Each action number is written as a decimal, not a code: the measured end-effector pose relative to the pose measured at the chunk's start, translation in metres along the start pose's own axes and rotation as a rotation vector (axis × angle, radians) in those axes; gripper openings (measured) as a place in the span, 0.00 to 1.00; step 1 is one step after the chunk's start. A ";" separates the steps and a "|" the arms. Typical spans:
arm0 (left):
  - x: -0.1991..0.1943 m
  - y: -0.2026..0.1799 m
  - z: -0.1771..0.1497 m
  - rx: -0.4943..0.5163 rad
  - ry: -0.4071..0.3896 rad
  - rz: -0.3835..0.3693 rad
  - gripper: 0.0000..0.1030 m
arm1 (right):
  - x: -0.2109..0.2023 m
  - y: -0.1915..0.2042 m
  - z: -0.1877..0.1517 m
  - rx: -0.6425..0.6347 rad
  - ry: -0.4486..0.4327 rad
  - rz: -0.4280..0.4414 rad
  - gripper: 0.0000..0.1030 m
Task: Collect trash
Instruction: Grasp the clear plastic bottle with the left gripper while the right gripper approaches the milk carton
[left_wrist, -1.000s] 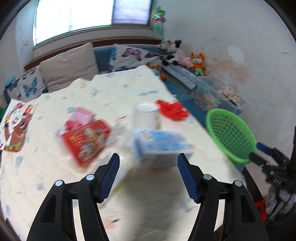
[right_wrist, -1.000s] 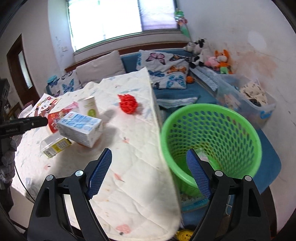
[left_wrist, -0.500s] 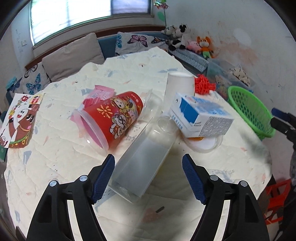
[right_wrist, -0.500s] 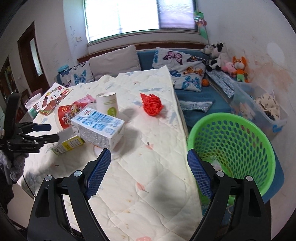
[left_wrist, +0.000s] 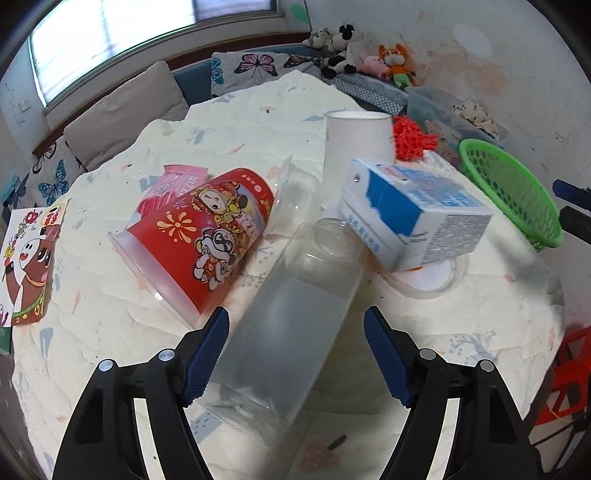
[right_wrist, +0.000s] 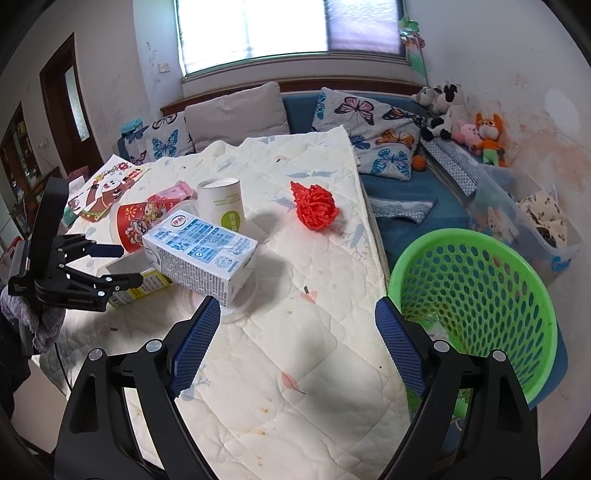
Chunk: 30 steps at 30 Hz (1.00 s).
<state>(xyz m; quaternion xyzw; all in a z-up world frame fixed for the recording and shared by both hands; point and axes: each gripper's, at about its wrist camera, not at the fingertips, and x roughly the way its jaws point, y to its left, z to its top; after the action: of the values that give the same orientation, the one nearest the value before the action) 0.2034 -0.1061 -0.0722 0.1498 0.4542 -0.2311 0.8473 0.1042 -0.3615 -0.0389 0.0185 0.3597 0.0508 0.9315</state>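
With the left tongs (left_wrist: 295, 354) straddling the clear plastic bottle (left_wrist: 291, 328), I judge the step in hand is the grab. Jaws stand wide, one pad on each side of the bottle body, no contact I can confirm, nothing held.

Bottle lies on its side on the quilted tabletop (left_wrist: 461, 332), neck pointing away from me, tucked under the corner of the blue-and-white milk carton (left_wrist: 410, 214). Red printed cup (left_wrist: 199, 236) lies just beside it on the left, rim close to my left pad.

How I'd do it:
- Close across the body's mid-section, not the neck; thin clear plastic will likely flex, so expect some squash before it holds.
- Keep the left pad clear of the red cup rim or I'll pinch both.
- Draw back toward me first, then lift; straight up probably tips the carton.

Right tongs (right_wrist: 295, 350) hang wide and empty over bare tabletop; jaws widening slightly, nothing between them. Green basket (right_wrist: 532, 295) sits off the tabletop edge to the right, near those tongs, some scraps already at the bottom. White paper cup (right_wrist: 221, 203) and red mesh ball (right_wrist: 314, 206) are left on the tabletop too.
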 end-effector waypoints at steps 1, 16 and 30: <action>0.001 0.001 0.001 0.002 0.005 -0.005 0.71 | 0.001 0.000 0.000 -0.003 0.001 0.003 0.83; 0.025 -0.004 0.006 0.059 0.064 0.018 0.71 | 0.018 0.016 0.009 -0.100 0.044 0.047 0.83; 0.012 -0.010 0.000 0.055 0.052 0.011 0.56 | 0.042 0.034 0.028 -0.190 0.102 0.133 0.83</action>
<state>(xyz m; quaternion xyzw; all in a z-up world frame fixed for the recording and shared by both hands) 0.2041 -0.1178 -0.0826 0.1815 0.4685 -0.2350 0.8320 0.1512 -0.3234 -0.0445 -0.0486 0.3982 0.1470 0.9042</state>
